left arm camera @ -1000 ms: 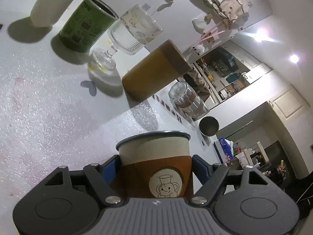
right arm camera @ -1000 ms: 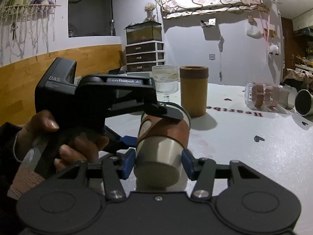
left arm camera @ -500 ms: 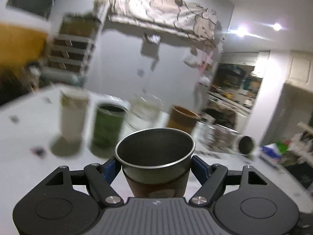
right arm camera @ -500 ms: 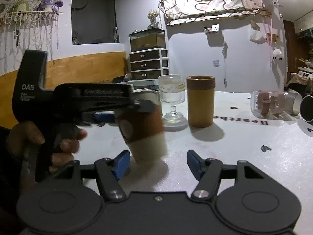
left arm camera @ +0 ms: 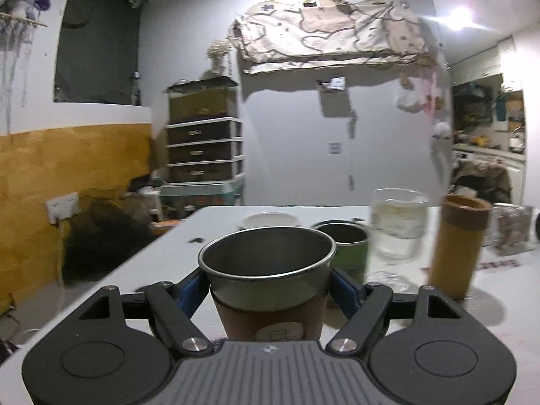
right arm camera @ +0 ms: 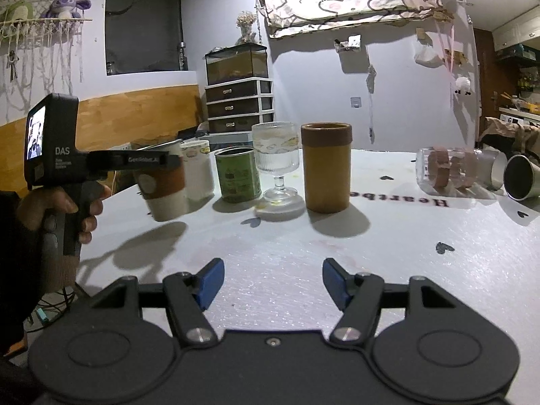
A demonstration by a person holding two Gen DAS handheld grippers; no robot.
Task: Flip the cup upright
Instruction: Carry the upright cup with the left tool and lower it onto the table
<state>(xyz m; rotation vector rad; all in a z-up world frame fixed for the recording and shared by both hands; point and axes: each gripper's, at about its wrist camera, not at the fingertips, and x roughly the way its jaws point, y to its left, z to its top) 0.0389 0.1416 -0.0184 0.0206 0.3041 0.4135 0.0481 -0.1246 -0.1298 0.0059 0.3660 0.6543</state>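
The cup is a steel cup with a brown sleeve and a cream base. My left gripper is shut on it and holds it upright, mouth up, above the white table. In the right wrist view the cup hangs at the left, just above the table top, beside a white cup. My right gripper is open and empty, low over the table near its front edge.
A row stands behind: a white cup, a green tin, a ribbed stem glass and a tan cylinder cup. At the far right lie a glass jar and a steel cup on their sides.
The left gripper has turned the cup from mouth-away to upright and carried it left. The right gripper has let go of the cup's base and opened.
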